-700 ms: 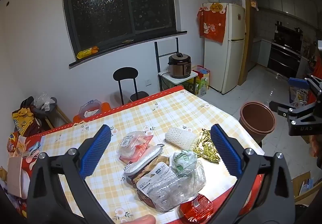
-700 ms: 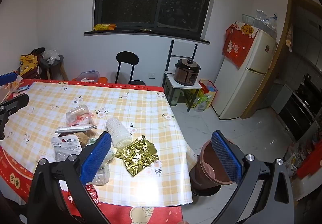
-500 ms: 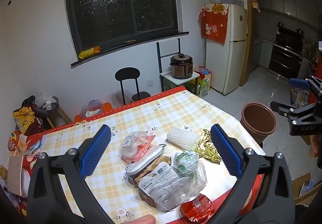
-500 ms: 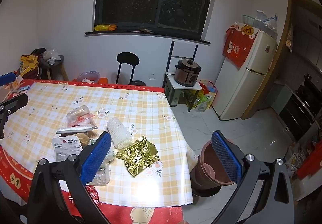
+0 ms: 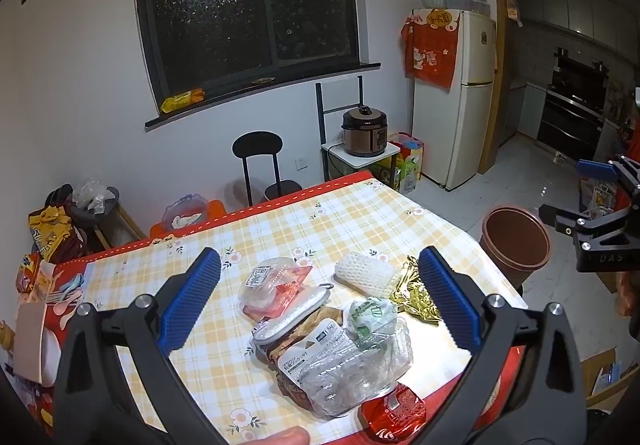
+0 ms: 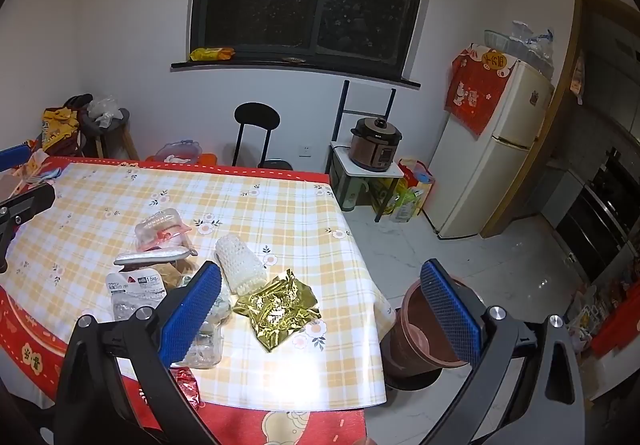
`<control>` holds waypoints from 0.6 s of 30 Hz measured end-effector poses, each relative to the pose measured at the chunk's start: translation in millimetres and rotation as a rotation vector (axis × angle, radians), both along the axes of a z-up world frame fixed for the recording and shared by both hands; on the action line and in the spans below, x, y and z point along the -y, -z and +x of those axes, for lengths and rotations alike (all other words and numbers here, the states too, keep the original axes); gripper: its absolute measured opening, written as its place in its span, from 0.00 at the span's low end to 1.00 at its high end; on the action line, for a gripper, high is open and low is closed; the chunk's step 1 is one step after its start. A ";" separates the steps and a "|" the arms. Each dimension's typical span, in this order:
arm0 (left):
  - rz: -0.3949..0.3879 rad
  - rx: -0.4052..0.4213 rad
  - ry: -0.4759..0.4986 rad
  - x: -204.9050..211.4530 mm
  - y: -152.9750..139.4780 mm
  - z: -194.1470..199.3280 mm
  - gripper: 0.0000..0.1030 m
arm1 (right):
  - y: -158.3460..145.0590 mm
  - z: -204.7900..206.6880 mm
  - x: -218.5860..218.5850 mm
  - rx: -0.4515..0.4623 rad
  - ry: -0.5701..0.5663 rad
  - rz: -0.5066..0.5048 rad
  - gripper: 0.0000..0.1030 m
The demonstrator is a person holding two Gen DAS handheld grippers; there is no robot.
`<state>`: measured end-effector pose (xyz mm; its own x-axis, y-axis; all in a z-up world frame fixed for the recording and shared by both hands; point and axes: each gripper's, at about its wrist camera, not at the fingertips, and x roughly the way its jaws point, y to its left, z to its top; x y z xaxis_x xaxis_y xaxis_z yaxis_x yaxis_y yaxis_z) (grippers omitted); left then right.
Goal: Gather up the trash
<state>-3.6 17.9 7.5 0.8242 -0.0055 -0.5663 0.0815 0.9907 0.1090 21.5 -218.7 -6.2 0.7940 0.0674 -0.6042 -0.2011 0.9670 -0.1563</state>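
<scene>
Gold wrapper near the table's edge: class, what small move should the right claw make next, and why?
Probably lower the right claw onto the gold wrapper: both claws are open and empty, the wrapper lies loose beside the brown bin.

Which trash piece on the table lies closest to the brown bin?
The crumpled gold foil wrapper, at the table edge nearest the brown plastic bin; the white foam net and the rest lie farther in.

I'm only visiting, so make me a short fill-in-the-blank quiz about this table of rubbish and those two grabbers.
1. The gold foil wrapper lies on the ____ tablecloth.
2. The white foam net lies ____ the gold foil wrapper.
3. The brown bin stands on the ____.
4. Both the left gripper and right gripper are ____.

Missing words: checked; beside; floor; open
</scene>
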 end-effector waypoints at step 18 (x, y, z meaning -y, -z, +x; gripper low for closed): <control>-0.005 0.000 -0.004 2.0 2.5 -0.5 0.95 | 1.4 1.5 -0.6 -0.002 -0.001 0.000 0.95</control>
